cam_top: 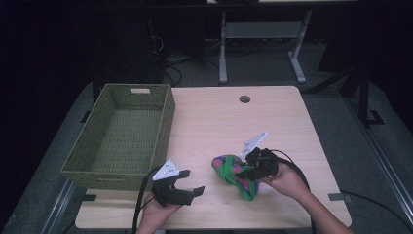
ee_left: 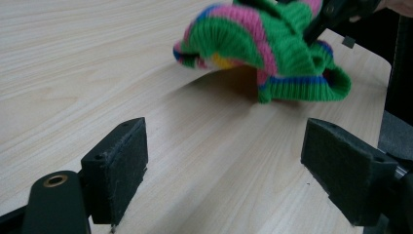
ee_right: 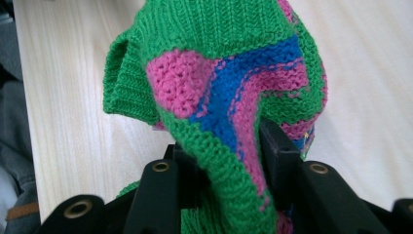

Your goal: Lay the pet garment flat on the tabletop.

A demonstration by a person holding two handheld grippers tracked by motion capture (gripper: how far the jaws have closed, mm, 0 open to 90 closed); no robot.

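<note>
Two grippers: right gripper (cam_top: 249, 170) clamps knitted hat (cam_top: 234, 174); left gripper (cam_top: 187, 184) wide, empty.

Basket (cam_top: 122, 136) blocks left side (table (cam_top: 219, 117) centre free).

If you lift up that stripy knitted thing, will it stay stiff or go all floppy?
Probably floppy: the knitted piece already folds and droops around the right gripper pinching it. It likely weighs little, being soft yarn. It probably won't slip much, since the ribbed knit bunches between the jaws.
</note>
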